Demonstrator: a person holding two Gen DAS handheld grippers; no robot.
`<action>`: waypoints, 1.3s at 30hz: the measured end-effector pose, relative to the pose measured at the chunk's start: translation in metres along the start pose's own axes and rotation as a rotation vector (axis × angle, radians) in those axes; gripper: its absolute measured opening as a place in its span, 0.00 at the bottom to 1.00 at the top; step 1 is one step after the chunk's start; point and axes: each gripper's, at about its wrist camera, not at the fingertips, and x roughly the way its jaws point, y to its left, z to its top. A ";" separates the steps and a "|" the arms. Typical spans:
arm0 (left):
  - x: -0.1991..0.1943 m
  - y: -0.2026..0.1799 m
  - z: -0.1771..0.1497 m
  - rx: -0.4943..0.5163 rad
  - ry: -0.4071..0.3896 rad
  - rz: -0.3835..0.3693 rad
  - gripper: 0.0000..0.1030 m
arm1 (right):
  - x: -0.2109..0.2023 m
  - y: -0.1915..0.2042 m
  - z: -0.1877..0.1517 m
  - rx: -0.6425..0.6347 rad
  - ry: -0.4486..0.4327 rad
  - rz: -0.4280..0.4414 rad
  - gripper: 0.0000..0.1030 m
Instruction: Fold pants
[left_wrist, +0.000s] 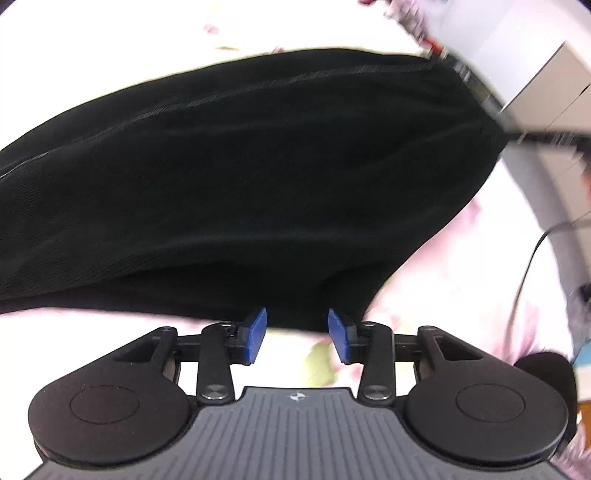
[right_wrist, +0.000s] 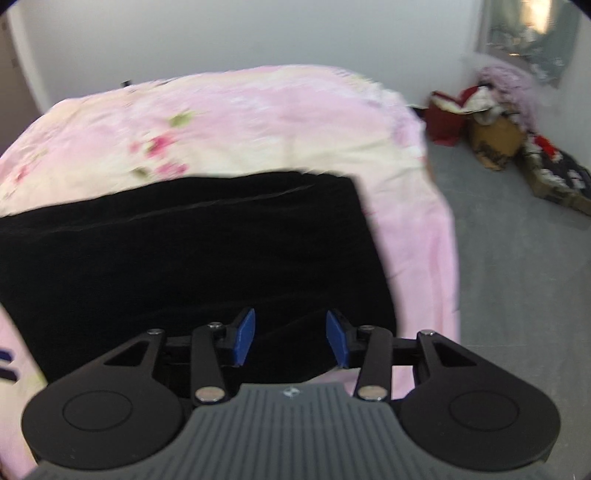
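**A:** Looking at the left wrist view first: the left gripper (left_wrist: 297, 334) sits low and level, its blue pads (left_wrist: 256, 334) spread wide apart with nothing between them. So released, not gripping anything. The black pants (left_wrist: 240, 177) fill most of that view from 9 to 2 o'clock, lying on the pink floral bedsheet (left_wrist: 461, 266). The near hem of the fabric sits right at the fingertips, and I can't tell if the pads actually touch it.

**B:** Same deal on the other side. The right gripper (right_wrist: 290, 338) points forward and slightly down over the pants (right_wrist: 184, 251), jaws parted, and the gap between the blue pads (right_wrist: 243, 338) just shows dark cloth underneath. Nothing pinched. The pants look like a flat, roughly rectangular slab here, running off toward 9 o'clock, with their right edge ending just short of the bed's side.

**A:** Everything is pretty blurry in both views, so fine detail is a wash. There's a faint seam line across the pants toward 12 in the left view.

**B:** Yep. The bedsheet (right_wrist: 258, 118) stretches off to 12 o'clock, grey floor (right_wrist: 517, 258) at 3, and a pile of clutter (right_wrist: 498, 122) against the wall around 2.
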 end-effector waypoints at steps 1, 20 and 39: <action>0.002 -0.005 0.002 0.004 -0.020 -0.013 0.45 | 0.002 0.008 -0.002 -0.026 0.005 -0.003 0.39; 0.071 0.001 0.022 -0.148 0.142 0.004 0.37 | 0.110 -0.049 0.024 0.076 0.096 -0.204 0.42; -0.114 0.281 -0.049 -0.482 -0.051 0.180 0.57 | 0.062 0.111 0.043 -0.160 0.198 0.062 0.53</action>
